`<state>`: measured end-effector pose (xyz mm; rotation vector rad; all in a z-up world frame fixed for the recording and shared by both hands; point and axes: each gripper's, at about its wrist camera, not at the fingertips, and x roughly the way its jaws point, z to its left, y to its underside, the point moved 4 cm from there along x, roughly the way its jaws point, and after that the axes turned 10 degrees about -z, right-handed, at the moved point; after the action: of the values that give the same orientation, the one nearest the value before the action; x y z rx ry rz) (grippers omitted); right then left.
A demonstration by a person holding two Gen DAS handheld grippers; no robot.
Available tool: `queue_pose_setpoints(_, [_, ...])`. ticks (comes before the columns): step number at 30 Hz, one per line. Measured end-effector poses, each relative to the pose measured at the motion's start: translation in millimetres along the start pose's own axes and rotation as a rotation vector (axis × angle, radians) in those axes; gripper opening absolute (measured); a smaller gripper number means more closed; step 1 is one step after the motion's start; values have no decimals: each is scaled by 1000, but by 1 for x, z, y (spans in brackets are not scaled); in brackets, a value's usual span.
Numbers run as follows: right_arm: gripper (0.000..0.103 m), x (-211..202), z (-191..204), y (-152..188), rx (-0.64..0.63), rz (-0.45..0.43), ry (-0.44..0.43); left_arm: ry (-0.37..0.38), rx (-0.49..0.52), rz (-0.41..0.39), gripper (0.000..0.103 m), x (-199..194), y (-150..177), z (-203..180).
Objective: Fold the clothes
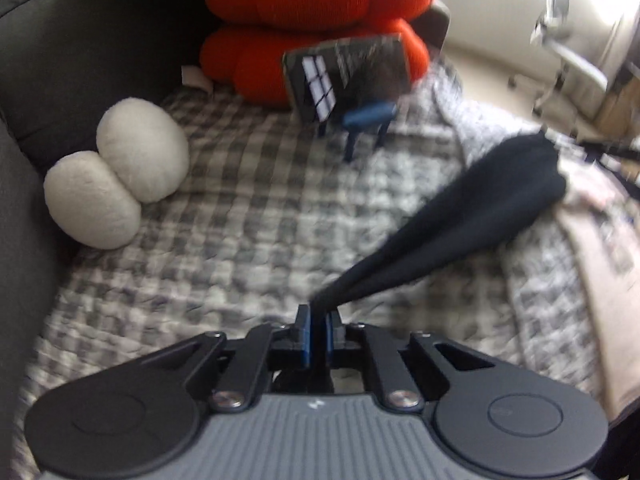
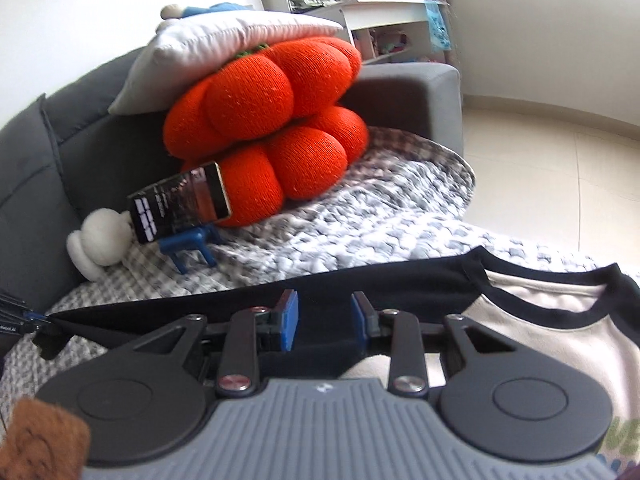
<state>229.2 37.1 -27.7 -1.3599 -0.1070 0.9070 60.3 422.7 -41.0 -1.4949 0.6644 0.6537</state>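
A cream T-shirt (image 2: 532, 332) with black sleeves and a black collar lies on a grey checked blanket (image 1: 224, 224) on a sofa. My left gripper (image 1: 319, 312) is shut on the end of the black sleeve (image 1: 472, 216), which is pulled taut away from the shirt body (image 1: 596, 236) at the right. In the right wrist view the stretched black sleeve (image 2: 280, 292) runs across just beyond my right gripper (image 2: 324, 312), whose jaws stand open and empty over the sleeve. The left gripper's tip (image 2: 24, 320) shows at the left edge.
Orange knot cushions (image 2: 272, 128) and a white pillow (image 2: 224, 48) are stacked against the grey sofa back (image 2: 48, 152). A phone on a blue stand (image 1: 352, 76) leans on them. A white knot cushion (image 1: 116, 172) lies left. Tiled floor (image 2: 552, 152) is right.
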Motion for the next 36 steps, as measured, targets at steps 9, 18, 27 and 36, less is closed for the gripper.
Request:
queue_pose_setpoints(9, [33,5,-4,6,-5,22,24,-33,-49,-36,37,6,13,20])
queue_pose_setpoints(18, [33,7,-11,2,21,7,52,-136,-123,-60,55,45,21,21])
queue_pose_setpoints(27, [33,20,-48,-4,1,31,139,-213,-182,-139,2,65,18,13])
queue_pose_setpoints(36, [33,65,-84,-13,-127,99,176,-227,-247,-250,1,60,14,28])
